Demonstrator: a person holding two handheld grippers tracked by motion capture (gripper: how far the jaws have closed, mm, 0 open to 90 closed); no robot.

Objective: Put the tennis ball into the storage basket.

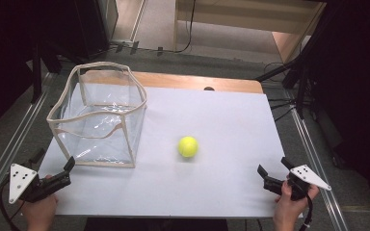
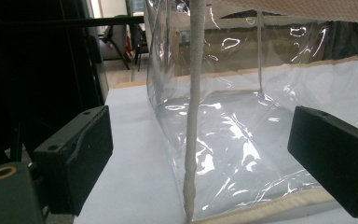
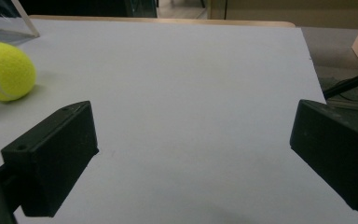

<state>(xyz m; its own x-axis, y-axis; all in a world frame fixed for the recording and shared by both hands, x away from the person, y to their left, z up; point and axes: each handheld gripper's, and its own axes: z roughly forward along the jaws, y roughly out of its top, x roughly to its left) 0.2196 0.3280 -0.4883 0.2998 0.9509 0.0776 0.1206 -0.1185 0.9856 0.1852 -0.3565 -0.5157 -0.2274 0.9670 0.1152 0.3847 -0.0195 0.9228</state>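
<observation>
High view: tennis ball (image 1: 188, 146) sits mid-table beside the clear bag (image 1: 99, 118) — forward-left of your right gripper (image 1: 272, 169), forward-right of your left gripper (image 1: 54, 166) — roughly equally near, both jaws spread, holding nothing.

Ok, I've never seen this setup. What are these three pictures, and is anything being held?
A person holds two hand grippers, no robot arm. The high view looks down on the table: left gripper, right gripper. The other two pictures come from cameras riding on each gripper, looking out between its black jaws. On the table are a clear bag, standing open, and a tennis ball beside it. The left gripper faces the bag's corner; the right gripper faces bare table, ball off to its side. Both are open, holding nothing.
</observation>
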